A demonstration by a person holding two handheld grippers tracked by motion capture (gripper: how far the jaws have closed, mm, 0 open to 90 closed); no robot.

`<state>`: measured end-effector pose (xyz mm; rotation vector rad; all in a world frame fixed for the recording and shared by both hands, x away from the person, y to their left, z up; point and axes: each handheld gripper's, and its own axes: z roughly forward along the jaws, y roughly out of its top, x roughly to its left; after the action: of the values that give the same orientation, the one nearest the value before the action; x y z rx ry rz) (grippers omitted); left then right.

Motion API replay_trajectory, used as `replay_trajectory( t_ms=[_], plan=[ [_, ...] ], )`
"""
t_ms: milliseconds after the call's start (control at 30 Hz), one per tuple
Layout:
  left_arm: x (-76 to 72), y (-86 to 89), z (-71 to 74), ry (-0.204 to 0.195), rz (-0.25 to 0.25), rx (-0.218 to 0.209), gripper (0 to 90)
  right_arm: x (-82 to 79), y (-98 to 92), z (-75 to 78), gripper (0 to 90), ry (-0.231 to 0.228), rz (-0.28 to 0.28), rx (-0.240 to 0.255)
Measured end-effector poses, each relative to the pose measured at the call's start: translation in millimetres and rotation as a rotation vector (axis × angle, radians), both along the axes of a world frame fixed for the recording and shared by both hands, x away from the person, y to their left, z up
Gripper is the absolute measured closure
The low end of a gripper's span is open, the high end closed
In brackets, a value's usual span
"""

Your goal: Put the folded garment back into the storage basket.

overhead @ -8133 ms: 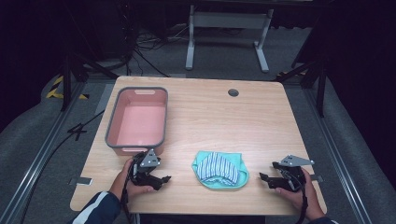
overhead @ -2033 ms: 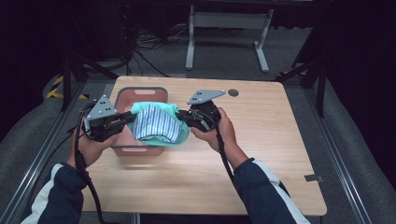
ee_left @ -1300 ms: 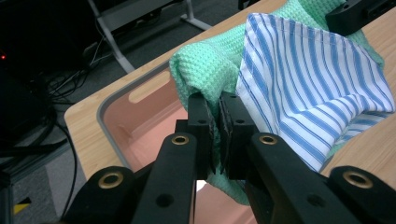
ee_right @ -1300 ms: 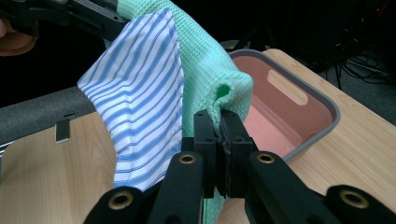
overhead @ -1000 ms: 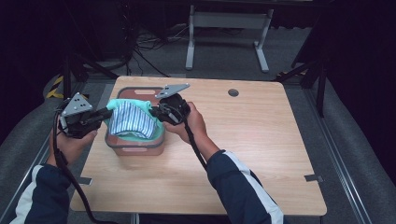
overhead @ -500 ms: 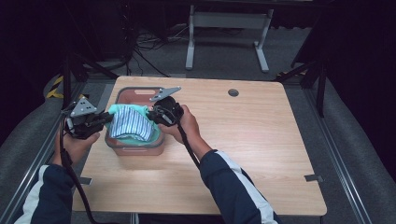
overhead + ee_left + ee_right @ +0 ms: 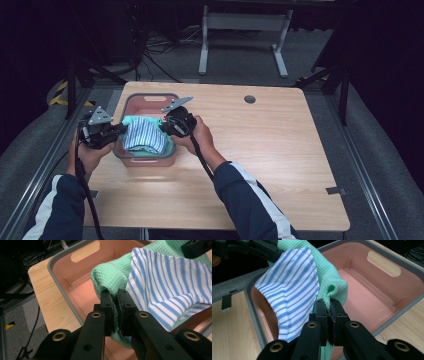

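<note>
A folded green waffle cloth with a blue-and-white striped cloth (image 7: 143,138) on it hangs between my two grippers, sagging into the pink bin (image 7: 150,102). At the bin's left rim my left gripper (image 7: 118,129) is shut on the cloth's left edge. My right gripper (image 7: 165,124) pinches the right edge over the bin's right side. In the left gripper view the black jaws (image 7: 116,303) clamp the green cloth (image 7: 110,277), with the striped cloth (image 7: 165,287) beside it. The right gripper view has the jaws (image 7: 329,311) shut on a green fold (image 7: 332,285) above the bin's floor (image 7: 367,292).
The pink bin has a grey rim and handle slots, and stands at the wooden table's (image 7: 270,150) back left. A round cable hole (image 7: 249,99) lies at the back of the table. Dark floor, cables and a metal stand lie beyond the far edge.
Both grippers have carried the cloth bundle from over the table to the left and down, so that it now sags into the pink bin.
</note>
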<state>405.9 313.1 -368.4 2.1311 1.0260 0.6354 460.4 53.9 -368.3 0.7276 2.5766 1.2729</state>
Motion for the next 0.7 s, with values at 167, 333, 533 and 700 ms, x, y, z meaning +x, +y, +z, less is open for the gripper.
replay_trajectory(
  t_ms=[167, 333, 533, 700],
  plan=[
    [1.8, 0.8, -5.0, 0.004, 0.002, -0.003, 83.8, 1.7, 2.2, -3.0, 86.8, -0.003, -0.003, -0.019],
    [2.2, 3.2, -8.4, 0.011, 0.017, -0.004, 80.1, 4.8, 4.0, -7.8, 85.1, -0.005, -0.021, -0.041],
    [2.7, 7.4, -11.4, 0.008, 0.021, -0.047, 72.1, 5.1, 5.8, -9.5, 78.7, -0.022, -0.042, -0.06],
    [0.1, 7.0, -9.2, -0.007, 0.031, -0.049, 66.8, 3.4, 5.6, -7.8, 74.2, -0.04, -0.059, -0.065]
  ],
)
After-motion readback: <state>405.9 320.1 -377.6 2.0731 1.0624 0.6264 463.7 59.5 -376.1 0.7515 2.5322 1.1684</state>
